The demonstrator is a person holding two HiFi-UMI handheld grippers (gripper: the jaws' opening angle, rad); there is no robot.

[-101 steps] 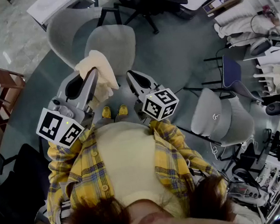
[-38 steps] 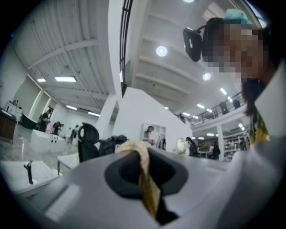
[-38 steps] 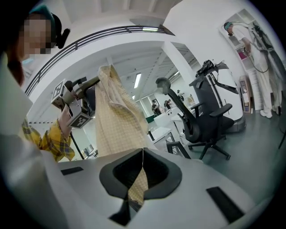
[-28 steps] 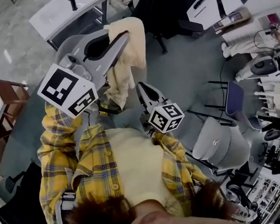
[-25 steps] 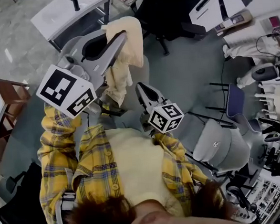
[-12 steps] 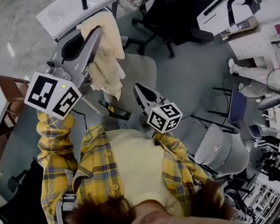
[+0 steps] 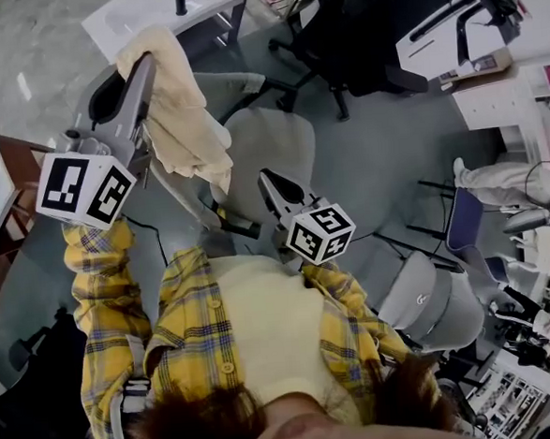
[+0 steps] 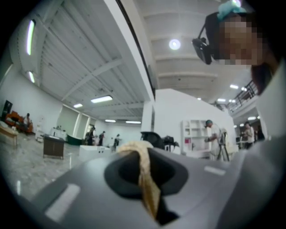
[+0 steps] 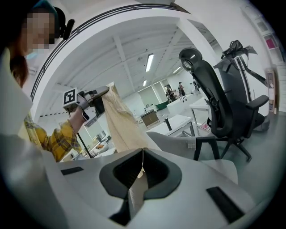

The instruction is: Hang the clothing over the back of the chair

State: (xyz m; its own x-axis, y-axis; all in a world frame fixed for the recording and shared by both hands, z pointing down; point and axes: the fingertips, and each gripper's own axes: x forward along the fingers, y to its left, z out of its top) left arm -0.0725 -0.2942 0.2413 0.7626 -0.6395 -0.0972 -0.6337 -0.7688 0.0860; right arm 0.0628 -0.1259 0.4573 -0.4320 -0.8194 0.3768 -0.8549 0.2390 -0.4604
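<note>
Left gripper (image 7: 144, 63) clamped on cream garment (image 7: 182, 126); right gripper (image 7: 263, 175) closed, apparently empty. Single-handed, the bunched cloth might slide off grey chair (image 7: 272, 144) back.

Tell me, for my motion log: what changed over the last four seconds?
The left claw, shut on the cloth, rose from just above the chair seat and carried the cloth up and to the left in the head view. The grip is unchanged. The right claw stayed low near the person, jaws together.
</note>
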